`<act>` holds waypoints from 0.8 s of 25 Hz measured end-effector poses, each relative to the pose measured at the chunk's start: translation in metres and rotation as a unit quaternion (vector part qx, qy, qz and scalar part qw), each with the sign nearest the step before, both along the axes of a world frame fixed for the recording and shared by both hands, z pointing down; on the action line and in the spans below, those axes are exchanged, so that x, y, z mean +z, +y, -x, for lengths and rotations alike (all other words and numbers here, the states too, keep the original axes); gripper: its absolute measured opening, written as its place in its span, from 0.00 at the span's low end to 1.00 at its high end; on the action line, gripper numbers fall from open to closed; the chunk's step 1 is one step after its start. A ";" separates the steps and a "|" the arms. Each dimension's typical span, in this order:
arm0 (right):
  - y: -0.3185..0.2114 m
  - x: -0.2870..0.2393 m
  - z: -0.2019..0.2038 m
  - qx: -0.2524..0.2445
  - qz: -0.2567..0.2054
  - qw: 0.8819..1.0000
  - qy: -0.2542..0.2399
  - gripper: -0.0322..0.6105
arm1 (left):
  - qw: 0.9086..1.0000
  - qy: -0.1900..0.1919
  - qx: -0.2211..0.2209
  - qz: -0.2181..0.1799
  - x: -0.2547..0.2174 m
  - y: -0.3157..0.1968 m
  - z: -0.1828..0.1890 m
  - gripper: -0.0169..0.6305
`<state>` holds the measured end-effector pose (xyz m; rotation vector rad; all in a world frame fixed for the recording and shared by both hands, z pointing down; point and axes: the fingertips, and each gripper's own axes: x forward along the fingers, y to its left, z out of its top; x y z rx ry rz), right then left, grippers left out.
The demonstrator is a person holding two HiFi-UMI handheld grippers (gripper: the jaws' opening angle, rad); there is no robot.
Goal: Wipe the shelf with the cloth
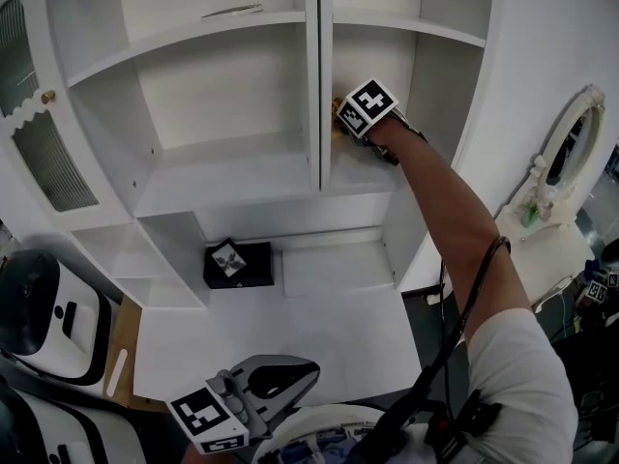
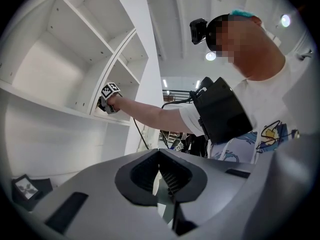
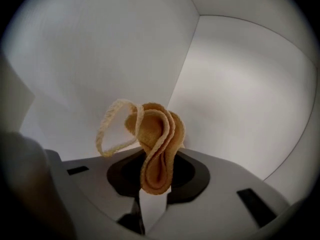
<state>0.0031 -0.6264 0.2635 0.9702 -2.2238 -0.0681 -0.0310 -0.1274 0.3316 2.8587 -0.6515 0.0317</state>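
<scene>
One cloth (image 3: 157,144) | folded, long axis upright | right gripper (image 3: 155,186) clamps it

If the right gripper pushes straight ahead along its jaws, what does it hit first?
Most likely the white inside corner of the shelf compartment, dead ahead. The cloth clamped in the right gripper sticks out past the jaws, so it would touch there first. Distance to the panels is unclear.
</scene>
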 end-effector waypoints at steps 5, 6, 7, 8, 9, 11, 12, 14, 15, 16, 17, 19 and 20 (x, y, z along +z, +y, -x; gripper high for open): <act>-0.009 0.006 -0.033 0.037 -0.007 0.999 0.031 0.19 | 1.000 0.000 0.013 -0.003 -0.001 -0.004 -0.006 0.05; -0.010 0.006 -0.042 0.049 -0.011 0.998 0.041 0.19 | 1.000 -0.001 0.015 -0.003 -0.001 -0.004 -0.007 0.05; -0.012 0.007 -0.052 0.061 -0.015 0.997 0.052 0.19 | 1.000 -0.002 0.018 -0.004 -0.001 -0.004 -0.007 0.05; -0.013 0.007 -0.062 0.075 -0.019 0.995 0.063 0.19 | 1.000 -0.002 0.022 -0.005 -0.001 -0.004 -0.008 0.05; -0.014 0.007 -0.071 0.089 -0.023 0.993 0.076 0.19 | 1.000 -0.003 0.025 -0.006 -0.001 -0.004 -0.009 0.05; -0.016 0.007 -0.088 0.115 -0.031 0.988 0.097 0.19 | 1.000 -0.003 0.030 -0.008 -0.002 -0.003 -0.010 0.05; -0.016 0.007 -0.094 0.125 -0.033 0.986 0.105 0.19 | 0.999 -0.002 0.032 -0.009 -0.002 -0.002 -0.011 0.05; -0.015 0.007 -0.104 0.143 -0.036 0.982 0.118 0.19 | 0.999 -0.002 0.037 -0.010 -0.003 -0.001 -0.012 0.05; -0.015 0.007 -0.109 0.151 -0.039 0.980 0.125 0.19 | 0.999 -0.003 0.039 -0.010 -0.003 0.000 -0.012 0.05; -0.015 0.007 -0.112 0.158 -0.042 0.977 0.133 0.19 | 0.999 -0.004 0.041 -0.010 -0.003 0.001 -0.012 0.05; -0.015 0.007 -0.116 0.164 -0.043 0.975 0.142 0.19 | 0.999 -0.004 0.041 -0.010 -0.003 0.001 -0.011 0.05; -0.016 0.012 -0.122 0.172 -0.043 0.971 0.162 0.19 | 0.999 -0.004 0.040 -0.010 -0.003 0.003 -0.009 0.05; -0.015 0.013 -0.124 0.175 -0.043 0.969 0.170 0.19 | 0.999 -0.004 0.039 -0.010 -0.003 0.004 -0.008 0.05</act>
